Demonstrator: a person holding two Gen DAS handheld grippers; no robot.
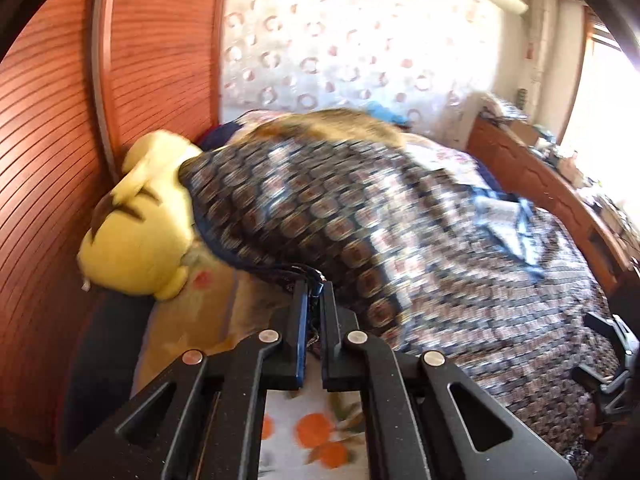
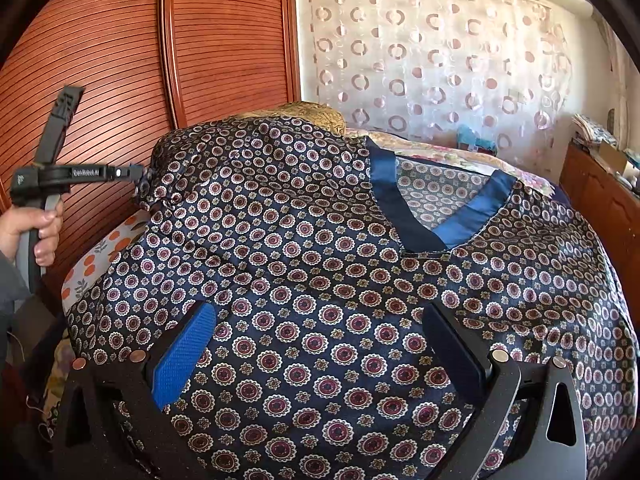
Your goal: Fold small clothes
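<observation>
A dark blue patterned top (image 2: 320,280) with a plain blue V-neck band (image 2: 420,216) lies spread over the bed. My left gripper (image 1: 314,292) is shut on the edge of the top (image 1: 400,220) and lifts it; it also shows at the left in the right wrist view (image 2: 140,174), pinching a sleeve corner. My right gripper (image 2: 320,344) is open just above the middle of the top, with its blue-padded left finger (image 2: 180,360) and dark right finger (image 2: 452,352) wide apart and nothing between them.
A yellow plush toy (image 1: 136,232) lies by the red-brown slatted wardrobe (image 2: 120,60). An orange-print sheet (image 1: 312,436) covers the bed. A wooden cabinet (image 2: 600,196) with clutter stands at the right. A patterned curtain (image 2: 440,60) hangs behind.
</observation>
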